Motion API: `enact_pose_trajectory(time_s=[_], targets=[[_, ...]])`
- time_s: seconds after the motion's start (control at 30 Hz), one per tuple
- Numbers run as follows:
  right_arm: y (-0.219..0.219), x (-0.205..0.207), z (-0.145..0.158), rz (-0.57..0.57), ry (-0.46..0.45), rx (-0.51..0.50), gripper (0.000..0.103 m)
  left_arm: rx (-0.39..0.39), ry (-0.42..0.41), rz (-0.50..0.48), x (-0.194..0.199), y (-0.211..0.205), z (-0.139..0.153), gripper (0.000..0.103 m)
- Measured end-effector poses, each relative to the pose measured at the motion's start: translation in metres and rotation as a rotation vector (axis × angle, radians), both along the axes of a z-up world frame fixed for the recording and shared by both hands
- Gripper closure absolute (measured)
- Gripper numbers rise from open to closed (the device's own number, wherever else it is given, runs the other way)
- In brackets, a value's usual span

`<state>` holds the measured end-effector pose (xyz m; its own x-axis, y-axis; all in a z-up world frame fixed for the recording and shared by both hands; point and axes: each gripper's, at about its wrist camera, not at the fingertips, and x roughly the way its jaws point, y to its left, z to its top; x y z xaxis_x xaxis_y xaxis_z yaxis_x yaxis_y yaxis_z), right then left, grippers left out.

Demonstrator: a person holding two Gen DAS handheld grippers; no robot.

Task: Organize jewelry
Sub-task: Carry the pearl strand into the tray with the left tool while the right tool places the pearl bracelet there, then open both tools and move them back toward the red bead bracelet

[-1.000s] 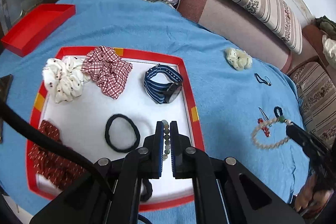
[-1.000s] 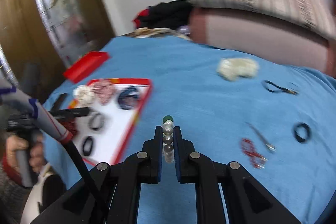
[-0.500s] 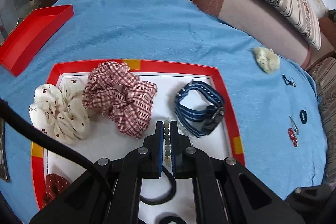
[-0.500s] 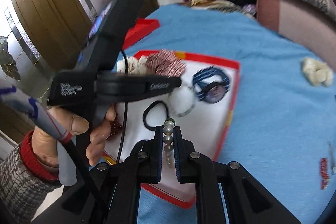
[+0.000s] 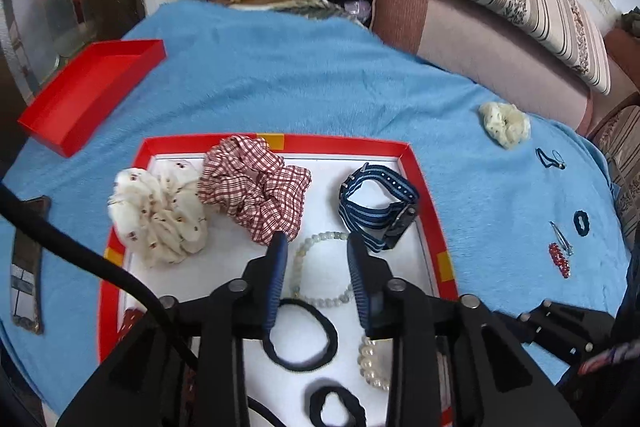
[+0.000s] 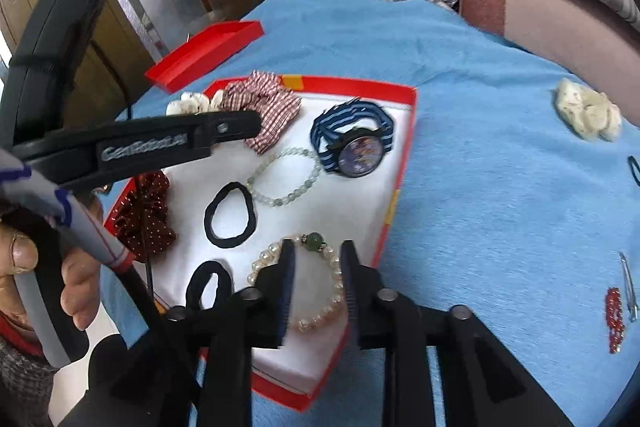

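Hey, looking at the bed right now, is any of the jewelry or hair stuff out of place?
Yes. A cream scrunchie, a small black hair tie, a silver clip and a red beaded piece lie loose on the blue blanket, outside the red-rimmed tray.

A red-rimmed tray (image 5: 424,183) with a white floor and yellow edge patches sits on a sky-blue blanket (image 5: 280,75). In it lie a red-and-white checked scrunchie (image 5: 256,187), a cream scrunchie (image 5: 160,215) with small dark dots, a navy watch strap (image 5: 376,199) with pale blue stripes, a pale green bead bracelet (image 6: 284,179), a cream pearl bracelet (image 6: 320,303) with one dark green bead, and a black hair tie (image 6: 230,215).
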<state>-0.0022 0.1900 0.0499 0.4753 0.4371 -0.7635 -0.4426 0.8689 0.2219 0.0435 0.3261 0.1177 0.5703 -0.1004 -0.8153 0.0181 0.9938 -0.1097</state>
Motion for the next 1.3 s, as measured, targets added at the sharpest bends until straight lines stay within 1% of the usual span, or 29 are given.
enact_pose_trajectory(time_s=[0.13, 0.2, 0.3, 0.37, 0.47, 0.57, 0.67, 0.83, 1.03, 1.3], targets=[[-0.025, -0.014, 0.012, -0.039, -0.023, 0.016, 0.069, 0.029, -0.032, 0.001, -0.021, -0.012, 0.018, 0.071], [-0.042, -0.024, 0.016, -0.063, -0.036, 0.019, 0.064, 0.048, -0.057, -0.001, -0.035, -0.022, 0.028, 0.064], [-0.066, -0.037, 0.017, -0.104, -0.048, 0.006, 0.062, 0.081, -0.091, -0.008, -0.059, -0.043, 0.039, 0.056], [-0.088, -0.048, 0.015, -0.138, -0.045, -0.002, 0.061, 0.108, -0.106, -0.019, -0.074, -0.061, 0.043, 0.055], [-0.118, -0.063, 0.013, -0.188, -0.046, -0.013, 0.061, 0.146, -0.12, -0.043, -0.093, -0.086, 0.044, 0.055], [-0.148, -0.077, 0.011, -0.238, -0.054, -0.033, 0.059, 0.166, -0.127, -0.063, -0.112, -0.112, 0.045, 0.053], [-0.173, -0.089, 0.012, -0.281, -0.064, -0.042, 0.056, 0.184, -0.132, -0.083, -0.126, -0.136, 0.045, 0.051], [-0.217, -0.109, 0.013, -0.357, -0.078, -0.046, 0.055, 0.222, -0.142, -0.131, -0.144, -0.169, 0.044, 0.05], [-0.246, -0.122, 0.012, -0.411, -0.082, -0.038, 0.054, 0.244, -0.133, -0.186, -0.157, -0.199, 0.042, 0.049], [-0.269, -0.131, 0.006, -0.444, -0.08, -0.021, 0.054, 0.275, -0.114, -0.218, -0.161, -0.217, 0.036, 0.049]])
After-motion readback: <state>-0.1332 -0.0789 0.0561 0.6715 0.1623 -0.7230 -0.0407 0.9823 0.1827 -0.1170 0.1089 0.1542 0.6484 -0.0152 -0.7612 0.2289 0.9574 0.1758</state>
